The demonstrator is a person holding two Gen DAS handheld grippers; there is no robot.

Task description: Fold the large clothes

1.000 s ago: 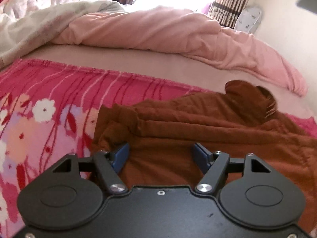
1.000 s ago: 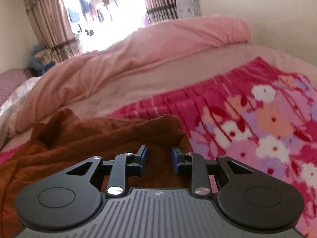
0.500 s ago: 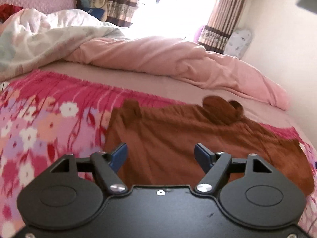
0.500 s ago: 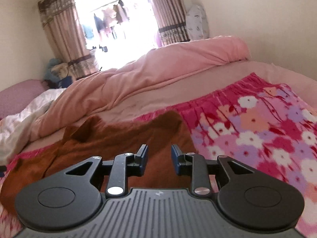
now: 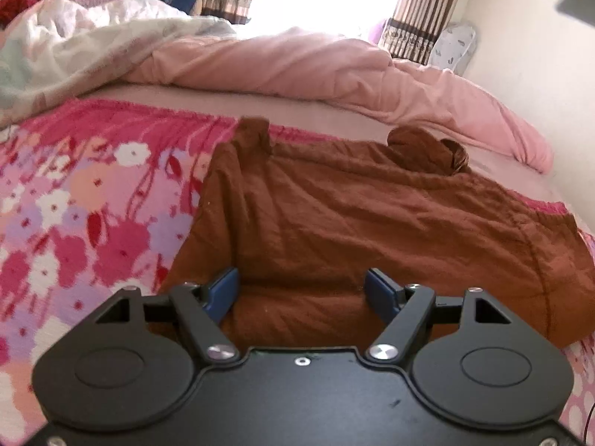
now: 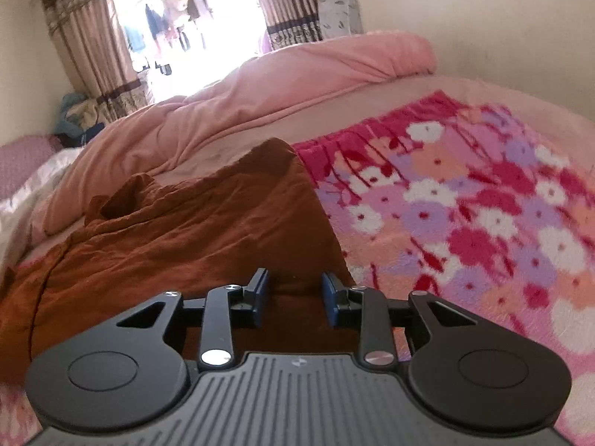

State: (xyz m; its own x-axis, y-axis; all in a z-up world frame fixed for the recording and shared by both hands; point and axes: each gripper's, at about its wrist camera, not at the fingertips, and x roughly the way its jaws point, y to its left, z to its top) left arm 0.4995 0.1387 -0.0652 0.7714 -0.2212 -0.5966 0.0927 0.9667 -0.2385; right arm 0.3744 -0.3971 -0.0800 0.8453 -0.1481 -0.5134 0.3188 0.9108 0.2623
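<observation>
Brown garment [image 5: 372,230] lies spread across the floral blanket [image 5: 74,204] on the bed, wrinkled, w/ one corner poking up at its far left and a bunched lump at the far edge near the pink duvet [image 5: 316,63]. In the right wrist view the same cloth [image 6: 193,230] fills the left and middle, floral blanket [image 6: 465,204] to the right.

Left gripper [image 5: 302,291] hovers over the near edge of the garment, jaws spread wide, blue pads clear, nothing between them. Right gripper [image 6: 292,297] also over the garment's near edge, close to its right border; jaws parted but narrower than the left, gap shows only cloth below, no grip. Curtains [image 6: 85,41] and bright window at the back; a white quilt [image 5: 93,37] sits far left behind the duvet.
</observation>
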